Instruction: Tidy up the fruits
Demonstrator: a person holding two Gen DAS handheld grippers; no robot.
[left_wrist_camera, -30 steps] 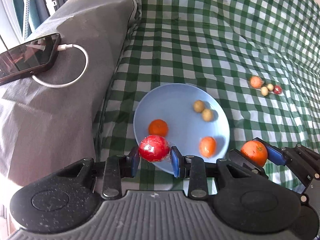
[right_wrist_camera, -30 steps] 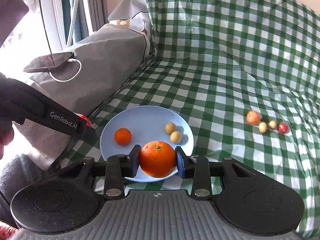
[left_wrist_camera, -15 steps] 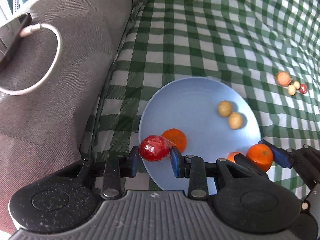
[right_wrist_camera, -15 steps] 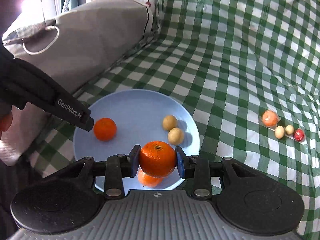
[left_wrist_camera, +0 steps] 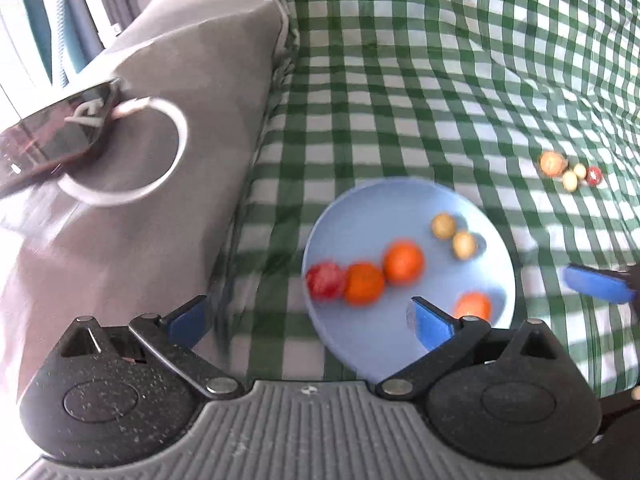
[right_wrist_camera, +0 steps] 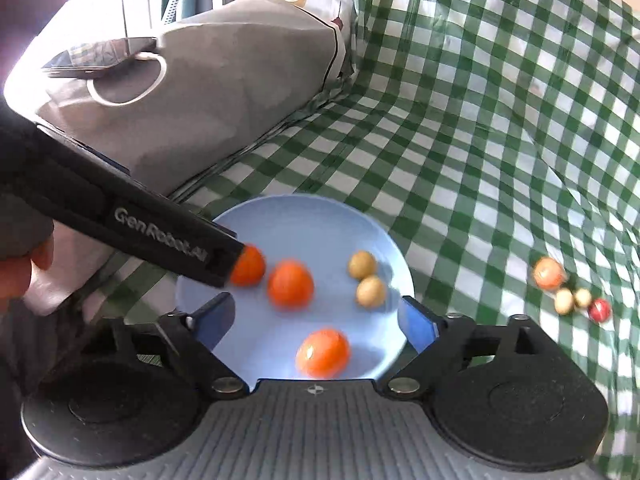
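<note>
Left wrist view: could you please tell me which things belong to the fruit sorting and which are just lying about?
Job: round pale blue plate; six fruits on it, e.g. red round fruit; four small loose fruits on the checked cloth.
Lying about: black phone; white cable; grey cushion.

I'm looking at a home, most likely a living room or bedroom. A soft, rumpled green-and-white checked cover [left_wrist_camera: 420, 92] is spread over a cushioned surface and runs up its back on the far side. On the left sits a grey fabric-covered armrest or bolster [right_wrist_camera: 224, 92], with a phone [left_wrist_camera: 52, 128] lying on it, a white charging cable [left_wrist_camera: 132, 184] plugged in. Farther left I see daylight and curtains [left_wrist_camera: 48, 20]. A blue plate [right_wrist_camera: 320, 224] of fruit rests on the cover.
</note>
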